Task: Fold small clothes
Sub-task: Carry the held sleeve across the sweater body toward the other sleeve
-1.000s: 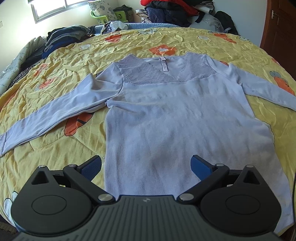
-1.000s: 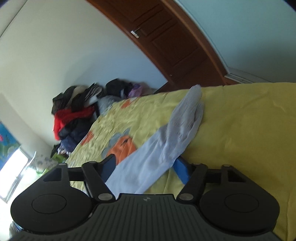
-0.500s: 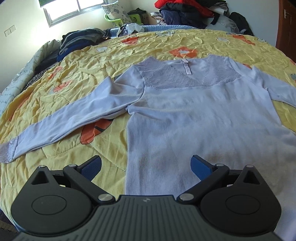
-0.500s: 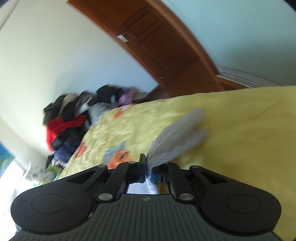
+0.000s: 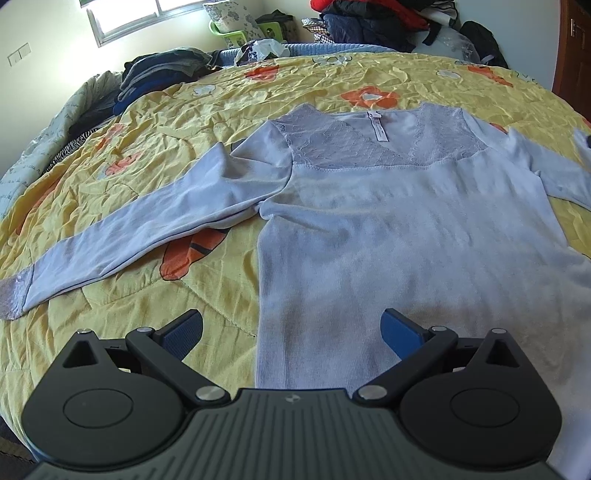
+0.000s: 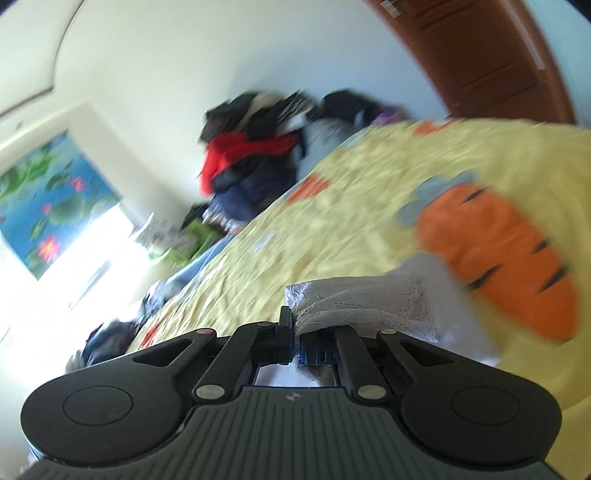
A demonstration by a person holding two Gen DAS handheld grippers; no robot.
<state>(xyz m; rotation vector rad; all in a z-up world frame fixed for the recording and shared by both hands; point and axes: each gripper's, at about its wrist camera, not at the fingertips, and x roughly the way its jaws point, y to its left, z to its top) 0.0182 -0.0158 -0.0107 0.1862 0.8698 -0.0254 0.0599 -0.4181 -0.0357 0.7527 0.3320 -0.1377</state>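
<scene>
A pale lilac long-sleeved top (image 5: 406,229) with a lace yoke lies flat on the yellow bedspread (image 5: 110,177), collar away from me. Its left sleeve (image 5: 155,229) stretches out to the left, ending in a lace cuff. My left gripper (image 5: 291,328) is open and empty, hovering over the top's lower left hem. In the right wrist view my right gripper (image 6: 295,347) is shut on the lace cuff (image 6: 362,302) of the other sleeve and holds it lifted above the bedspread (image 6: 332,221).
Piles of clothes lie along the far edge of the bed (image 5: 369,18) and at its left side (image 5: 155,74). A green basket (image 5: 255,29) stands by the window. A brown wooden door (image 6: 498,55) is on the right.
My right gripper closed on the sleeve cuff, lifted it and swung left. My left gripper has drifted left, toward the top's left edge, still open.
</scene>
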